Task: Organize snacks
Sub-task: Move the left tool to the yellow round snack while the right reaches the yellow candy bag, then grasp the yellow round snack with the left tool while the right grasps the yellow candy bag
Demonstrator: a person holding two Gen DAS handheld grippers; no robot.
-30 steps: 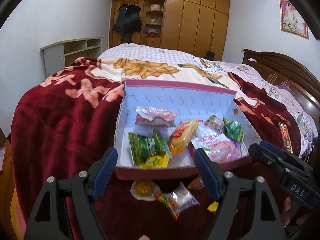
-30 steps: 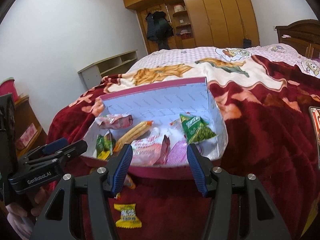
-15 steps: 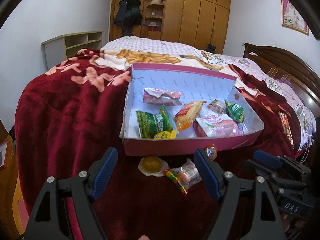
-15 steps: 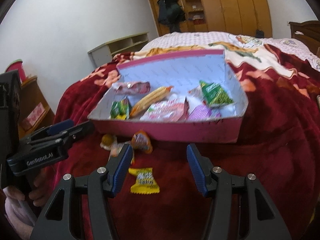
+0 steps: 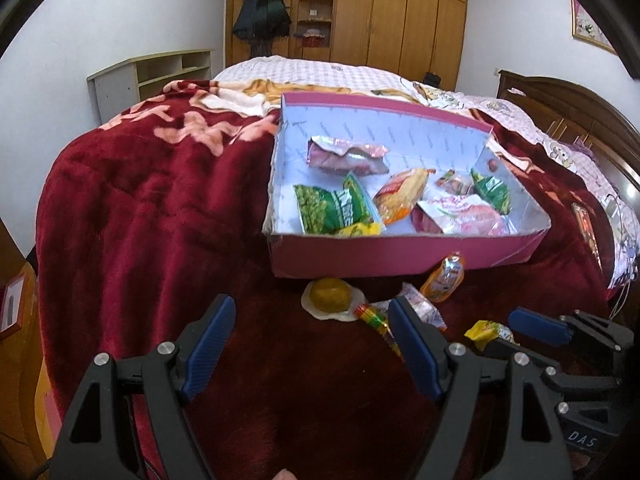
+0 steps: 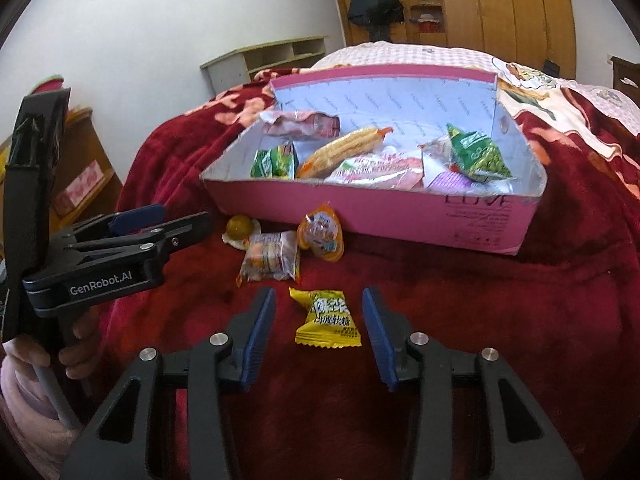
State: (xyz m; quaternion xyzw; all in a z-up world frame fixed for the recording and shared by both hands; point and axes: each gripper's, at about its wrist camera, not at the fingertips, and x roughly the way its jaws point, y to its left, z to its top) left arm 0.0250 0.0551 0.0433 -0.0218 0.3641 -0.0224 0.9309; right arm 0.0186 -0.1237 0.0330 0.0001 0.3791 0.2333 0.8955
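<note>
Snacks are the business here, and from the left wrist view most of them already sit in the pink box (image 5: pixel 400 258) on the red blanket (image 5: pixel 140 220): green packets, an orange one, pink ones. Four strays lie on the blanket against the box's near wall, the round yellow jelly (image 5: pixel 331 296), the clear packet (image 5: pixel 422 308), the orange jelly cup (image 5: pixel 445 280) and, further right, a yellow candy (image 5: pixel 486 330). The left gripper (image 5: pixel 310 344) hangs spread wide with nothing between its pads, the round yellow jelly just ahead of its gap. The right gripper (image 5: pixel 536 326) shows at the lower right, right at the yellow candy. Over to the right wrist view, and this is the one that matters: the yellow candy (image 6: pixel 326 318) lies flat on the blanket squarely between the right gripper's (image 6: pixel 319 334) blue pads, its long axis running away from the camera toward the box (image 6: pixel 400 212). Those jaws have just been closing in, candy between them, yet a strip of red shows on either side, so no pinch yet. I'd say the right hand is clearly the nearer one for this piece. Room looks generous: the clear packet (image 6: pixel 272 258) and the orange jelly cup (image 6: pixel 322 232) sit beyond the tips, and the blanket to the right is bare. The left gripper (image 6: pixel 176 224) waits off to the left, beside the round yellow jelly (image 6: pixel 240 228).
</note>
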